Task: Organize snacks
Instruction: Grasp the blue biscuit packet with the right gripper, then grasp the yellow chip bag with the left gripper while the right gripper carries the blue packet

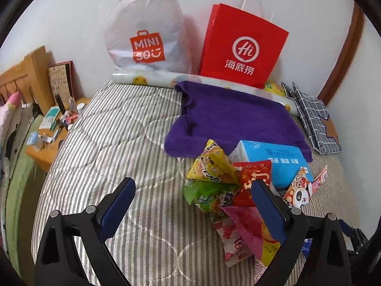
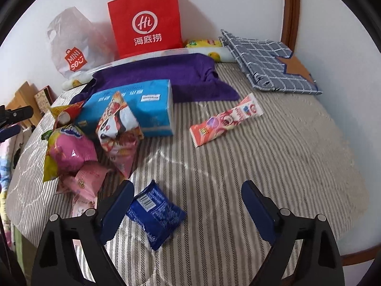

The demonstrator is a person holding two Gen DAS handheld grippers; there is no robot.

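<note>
Blue crinkly foil snack packet (image 2: 154, 217) lies just before the blue tissue pack (image 2: 133, 109); light, slippery, crushable; pinch its sealed edge. Right gripper (image 2: 188, 205) gapes, empty; left gripper (image 1: 194, 202) likewise.

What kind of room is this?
Most likely a bedroom: a striped quilt covers a bed, with a wooden headboard and a cluttered bedside table beside it.

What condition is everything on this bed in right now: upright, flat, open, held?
Red paper bag: upright against the wall.
White plastic bag: propped beside it.
Purple towel: spread flat, rumpled.
Tissue pack: lying sealed.
Blue snack packet: flat, not gripped.
Long pink packet: flat, alone.
Left hand-held gripper: open, empty.
Right hand-held gripper: open over the blue snack packet.
</note>
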